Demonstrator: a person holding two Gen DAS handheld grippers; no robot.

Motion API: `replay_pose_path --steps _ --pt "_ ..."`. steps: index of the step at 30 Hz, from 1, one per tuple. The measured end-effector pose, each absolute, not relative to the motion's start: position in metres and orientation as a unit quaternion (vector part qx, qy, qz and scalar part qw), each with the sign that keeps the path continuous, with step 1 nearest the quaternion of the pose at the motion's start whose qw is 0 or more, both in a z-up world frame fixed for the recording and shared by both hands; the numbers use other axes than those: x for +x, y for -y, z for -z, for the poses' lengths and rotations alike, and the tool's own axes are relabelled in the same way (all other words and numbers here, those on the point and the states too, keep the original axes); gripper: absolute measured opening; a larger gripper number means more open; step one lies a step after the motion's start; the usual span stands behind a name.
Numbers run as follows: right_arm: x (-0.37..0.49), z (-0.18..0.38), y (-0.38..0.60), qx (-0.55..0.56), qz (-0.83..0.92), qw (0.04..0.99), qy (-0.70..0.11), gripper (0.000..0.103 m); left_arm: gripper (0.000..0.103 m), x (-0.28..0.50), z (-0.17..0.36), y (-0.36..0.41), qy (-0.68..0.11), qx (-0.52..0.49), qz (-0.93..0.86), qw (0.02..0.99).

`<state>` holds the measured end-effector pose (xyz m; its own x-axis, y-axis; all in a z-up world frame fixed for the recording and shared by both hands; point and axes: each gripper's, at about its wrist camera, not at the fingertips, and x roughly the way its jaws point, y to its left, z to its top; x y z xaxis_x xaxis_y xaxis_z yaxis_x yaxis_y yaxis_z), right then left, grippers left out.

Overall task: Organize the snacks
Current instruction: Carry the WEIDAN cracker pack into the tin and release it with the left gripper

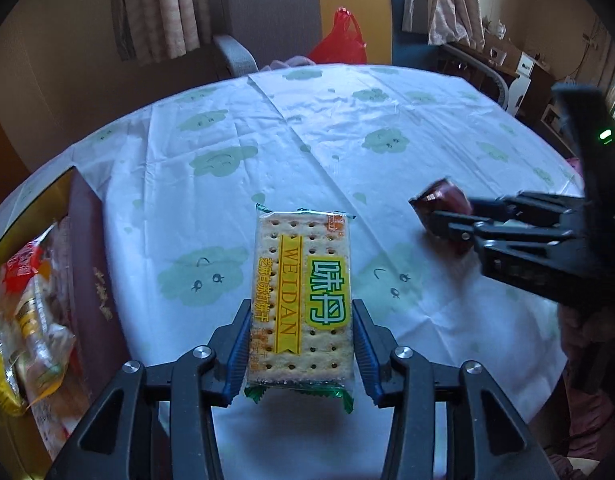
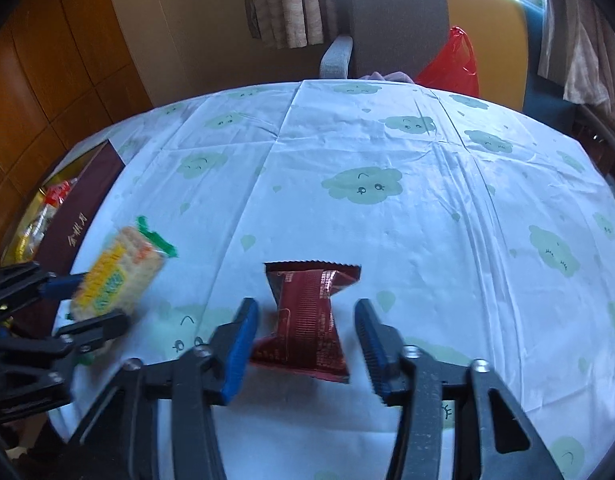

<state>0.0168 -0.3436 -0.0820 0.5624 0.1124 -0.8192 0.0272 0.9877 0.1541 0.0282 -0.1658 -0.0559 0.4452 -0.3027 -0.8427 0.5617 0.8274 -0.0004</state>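
Your left tongs [image 1: 301, 344] are clamped on the cracker packet [image 1: 301, 300] — both blue pads press its long sides near the green crimped end, and the packet sticks out forward over the desk [image 1: 347, 128], label up. Your right tongs [image 2: 305, 344] stand open, blue fingers [image 2: 239, 344] apart on either side of the dark red snack pouch [image 2: 307, 320]; in the right wrist view there is a gap between each pad and the pouch, and whether the pouch lies flat on the cloth cannot be told. The two pairs of tongs are near each other, the left one's packet just to the left of the red pouch. Further left, at the desk's edge, sits a maroon box [image 1: 93, 264] with gold lettering, and beside it a gold-lined tray [image 1: 11, 232] holds several wrapped snacks [image 1: 31, 320]. Beyond the desk stands a grey and yellow chair [image 2: 407, 20] with a red plastic bag [image 2: 451, 64] on it.
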Motion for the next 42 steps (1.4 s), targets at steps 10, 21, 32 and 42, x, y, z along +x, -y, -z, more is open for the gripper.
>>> replay_pose_path --steps 10,21,32,42 --pt "0.016 0.089 0.323 0.037 0.0 0.887 -0.46 0.025 0.047 0.01 -0.001 0.122 -0.396 0.096 0.206 0.889" --pt "0.011 0.096 0.314 0.013 0.013 0.91 -0.414 0.026 0.047 0.007 -0.022 0.061 -0.384 0.052 0.134 0.912" --pt "0.009 0.096 0.309 -0.003 0.022 0.913 -0.408 0.026 0.047 0.003 -0.023 0.001 -0.38 0.021 0.067 0.922" --pt "0.009 0.095 0.309 -0.005 0.023 0.914 -0.406 0.026 0.047 0.006 -0.009 -0.041 -0.39 0.013 0.008 0.921"
